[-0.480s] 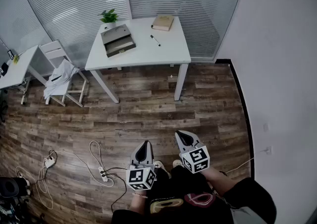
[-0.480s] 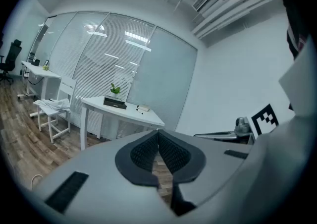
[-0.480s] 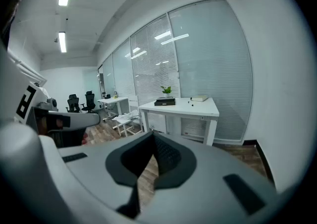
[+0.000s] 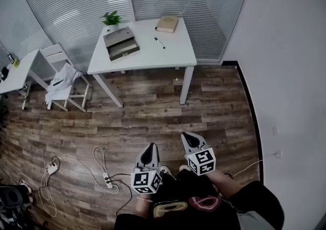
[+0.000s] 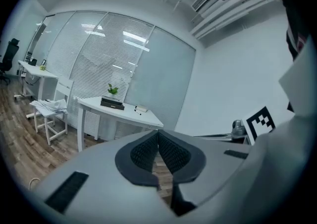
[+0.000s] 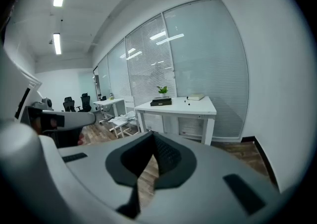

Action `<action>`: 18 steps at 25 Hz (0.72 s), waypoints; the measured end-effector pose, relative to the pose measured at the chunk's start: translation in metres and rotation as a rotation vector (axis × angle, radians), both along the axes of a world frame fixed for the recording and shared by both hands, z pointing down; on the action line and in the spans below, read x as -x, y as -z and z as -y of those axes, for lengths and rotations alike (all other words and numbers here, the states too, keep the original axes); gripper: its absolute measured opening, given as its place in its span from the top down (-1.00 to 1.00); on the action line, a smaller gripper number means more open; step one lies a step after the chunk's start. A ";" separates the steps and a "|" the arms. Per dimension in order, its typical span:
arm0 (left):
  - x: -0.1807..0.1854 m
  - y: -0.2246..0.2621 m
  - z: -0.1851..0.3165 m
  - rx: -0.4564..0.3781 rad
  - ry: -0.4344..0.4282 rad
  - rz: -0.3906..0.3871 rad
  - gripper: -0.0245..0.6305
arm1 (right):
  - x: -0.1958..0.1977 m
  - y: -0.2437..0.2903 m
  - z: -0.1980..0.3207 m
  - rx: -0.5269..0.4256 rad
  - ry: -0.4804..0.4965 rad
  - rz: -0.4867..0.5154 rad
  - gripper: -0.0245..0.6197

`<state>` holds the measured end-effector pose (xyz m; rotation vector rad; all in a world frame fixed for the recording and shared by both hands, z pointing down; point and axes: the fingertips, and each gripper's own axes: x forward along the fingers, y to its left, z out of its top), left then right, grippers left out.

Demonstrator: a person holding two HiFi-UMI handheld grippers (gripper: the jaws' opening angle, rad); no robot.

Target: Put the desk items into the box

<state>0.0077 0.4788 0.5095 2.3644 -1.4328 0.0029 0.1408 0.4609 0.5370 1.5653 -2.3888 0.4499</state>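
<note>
A white desk (image 4: 168, 53) stands far ahead by the blinds. On it lie a grey open box (image 4: 121, 42), a tan book (image 4: 167, 23), a black pen (image 4: 160, 42) and a small potted plant (image 4: 112, 19). The same desk (image 5: 119, 110) (image 6: 188, 106) shows small in both gripper views. My left gripper (image 4: 150, 148) and right gripper (image 4: 187, 137) are held low over the wooden floor, close to the person's body and well short of the desk. Both are shut, with their tips together and nothing between them.
A white chair (image 4: 63, 79) with cloth draped on it stands left of the desk, beside a second desk (image 4: 15, 68). Cables and a power strip (image 4: 106, 179) lie on the floor at the lower left. A white wall (image 4: 285, 71) runs along the right.
The view has shifted slightly; both grippers stay low, shut and nearly in the same place.
</note>
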 end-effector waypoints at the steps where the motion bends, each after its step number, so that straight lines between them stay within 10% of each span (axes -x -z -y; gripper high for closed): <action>1: 0.003 -0.001 0.003 0.000 -0.002 0.002 0.87 | 0.002 0.000 0.004 -0.002 -0.006 0.013 0.90; 18: 0.027 -0.020 0.044 0.043 -0.001 0.017 0.87 | 0.017 -0.020 0.048 0.048 -0.001 0.074 0.90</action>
